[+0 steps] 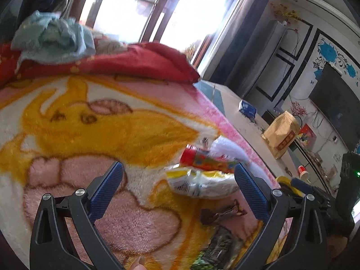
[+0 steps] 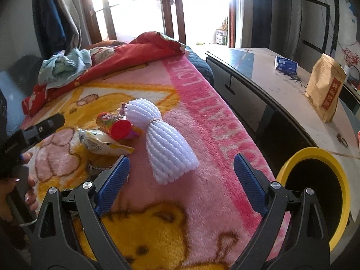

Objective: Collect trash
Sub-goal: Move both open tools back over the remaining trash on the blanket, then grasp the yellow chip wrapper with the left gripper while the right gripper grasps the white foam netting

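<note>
Right gripper [image 2: 181,177]: jaws wide, empty; centre your pads on the white ribbed foam-net bundle [image 2: 163,139], near the yellow-rimmed black bin [image 2: 315,193]

Blanket [image 2: 202,157]: thick fleece, fuzzy matt pile, printed pink, yellow and white.

Foam net [image 2: 162,139]: white, ribbed, soft matt, bound by a thin band.

Can [image 2: 114,126]: glossy printed wall, smooth red plastic end.

Snack bag [image 2: 101,144]: crinkled glossy film, yellow and white.

Wrapper [image 1: 222,213]: dark, creased, slightly shiny.

Left claw [image 1: 178,191] and right claw [image 2: 181,183]: matt black plastic arms, bright metal rivets, blue pads with fine ribbed texture.

Bin [image 2: 337,175]: smooth glossy yellow plastic rim.

Tabletop [image 2: 258,67]: smooth, semi-gloss, scuffed.

Paper bag [image 2: 324,90]: matt brown kraft paper.

Quilt [image 2: 126,56]: red woven cloth, matt.
</note>
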`<action>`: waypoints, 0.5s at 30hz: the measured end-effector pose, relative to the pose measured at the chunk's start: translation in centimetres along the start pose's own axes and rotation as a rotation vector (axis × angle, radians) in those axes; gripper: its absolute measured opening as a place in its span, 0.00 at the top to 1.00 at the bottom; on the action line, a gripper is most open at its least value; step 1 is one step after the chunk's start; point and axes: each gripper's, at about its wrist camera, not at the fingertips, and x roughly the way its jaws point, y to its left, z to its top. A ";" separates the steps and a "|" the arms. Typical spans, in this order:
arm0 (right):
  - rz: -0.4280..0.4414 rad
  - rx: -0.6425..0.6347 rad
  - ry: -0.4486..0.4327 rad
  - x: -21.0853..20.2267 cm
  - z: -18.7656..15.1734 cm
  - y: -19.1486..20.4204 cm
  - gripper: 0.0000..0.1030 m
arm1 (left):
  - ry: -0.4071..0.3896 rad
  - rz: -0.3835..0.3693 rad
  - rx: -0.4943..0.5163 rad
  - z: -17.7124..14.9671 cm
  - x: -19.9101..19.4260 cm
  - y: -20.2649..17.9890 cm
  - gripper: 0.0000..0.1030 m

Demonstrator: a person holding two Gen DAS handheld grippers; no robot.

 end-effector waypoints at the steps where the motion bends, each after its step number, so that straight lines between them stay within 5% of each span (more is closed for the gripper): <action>1: -0.002 -0.001 0.003 0.2 0.1 0.0 0.17 | 0.011 -0.010 -0.014 -0.1 0.3 0.3 0.07; 4: 0.001 -0.005 0.021 1.3 0.2 0.1 0.17 | 0.041 -0.051 -0.066 -0.6 1.1 1.2 0.08; 10: 0.010 -0.007 0.044 3.2 0.4 0.2 0.17 | 0.083 -0.114 -0.127 -1.1 2.8 1.7 0.32; 15: 0.038 0.002 0.064 4.3 0.5 0.3 0.28 | 0.104 -0.141 -0.167 -1.3 4.1 2.1 0.39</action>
